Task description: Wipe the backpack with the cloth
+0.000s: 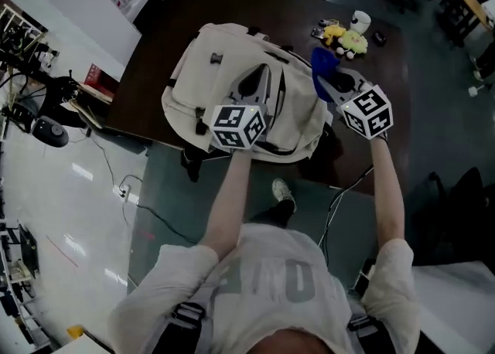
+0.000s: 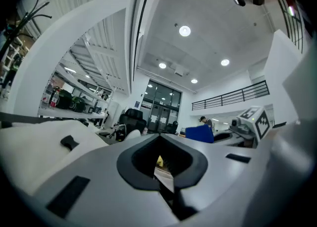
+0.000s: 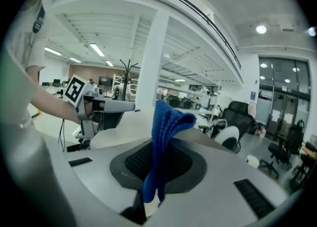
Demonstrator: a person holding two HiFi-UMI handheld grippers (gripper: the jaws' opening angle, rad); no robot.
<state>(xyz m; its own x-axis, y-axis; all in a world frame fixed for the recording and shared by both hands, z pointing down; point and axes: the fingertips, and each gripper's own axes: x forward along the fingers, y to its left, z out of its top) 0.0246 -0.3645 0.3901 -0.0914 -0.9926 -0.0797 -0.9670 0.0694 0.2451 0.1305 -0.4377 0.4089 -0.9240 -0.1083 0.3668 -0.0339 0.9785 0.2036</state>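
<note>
Status: cloth in hand, wipe not in contact at this instant.

- The backpack (image 1: 232, 74) is cream and lies flat on the dark surface (image 1: 155, 59), its near edge reaching the surface's front edge.
- The left gripper (image 1: 261, 82) rests on top of the backpack, near its middle. In the left gripper view its jaws (image 2: 163, 164) are drawn together. A pale sliver sits in the slot and may be backpack fabric, but too little shows to be sure. It looks like a steadying hold.
- The right gripper (image 1: 334, 80) is just beside the backpack's right flank. Its jaws are clamped on the blue cloth (image 1: 323, 62). In the right gripper view the cloth (image 3: 166, 137) stands up out of the jaws as a folded bunch, with its free end in the air.
- A yellow toy (image 1: 344, 38) lies on the far right of the surface, apart from the work.

Progress, as a judgement:
- Done: the pick-up of the cloth, and the backpack appears to be pinned.
- Left: essentially all of the wiping that can be confirmed. The cloth is not pressed to the fabric, and nothing on the backpack marks a wiped area from an unwiped one.
- Next need: bring the bunched end down onto the right side panel, then stroke across it while the left gripper holds the backpack in place.
</note>
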